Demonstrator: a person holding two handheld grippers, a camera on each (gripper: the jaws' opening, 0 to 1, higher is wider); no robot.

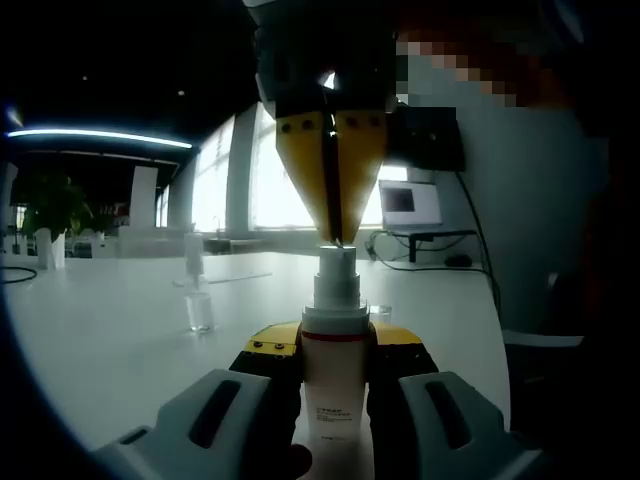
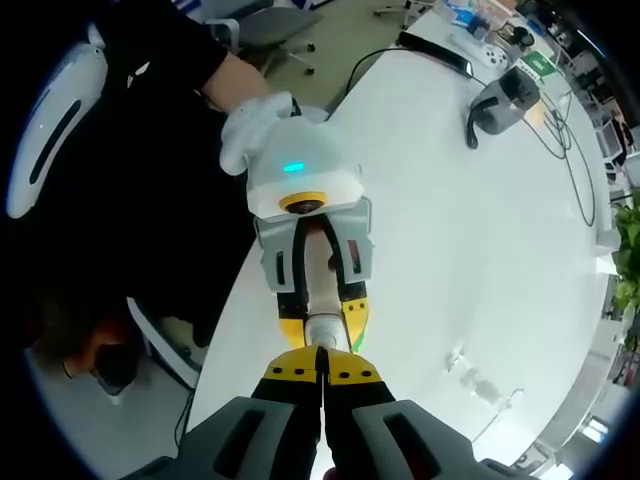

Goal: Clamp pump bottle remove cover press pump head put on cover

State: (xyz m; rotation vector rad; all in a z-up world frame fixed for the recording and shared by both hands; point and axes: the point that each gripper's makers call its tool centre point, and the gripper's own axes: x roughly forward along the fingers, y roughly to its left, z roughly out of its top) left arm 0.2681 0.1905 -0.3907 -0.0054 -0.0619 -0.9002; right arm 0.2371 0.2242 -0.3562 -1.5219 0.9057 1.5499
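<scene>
left gripper view: left gripper (image 1: 335,385) grasping pump bottle (image 1: 332,375) upright; right gripper (image 1: 331,235) clenched, tips on pump head (image 1: 337,262).

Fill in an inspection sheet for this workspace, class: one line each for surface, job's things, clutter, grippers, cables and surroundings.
Surface: white table, mostly bare.
Job's things: pump bottle upright, cover off; clear cover standing apart on the table.
Clutter: dark device at the far end in the right gripper view; small items beyond, too blurred to name.
Grippers: left hand-held gripper shut on the bottle's body; right hand-held gripper shut, tips on the pump head.
Cables: black cable across the table; another by the monitor.
Surroundings: bright windows, potted plant, office chair.
</scene>
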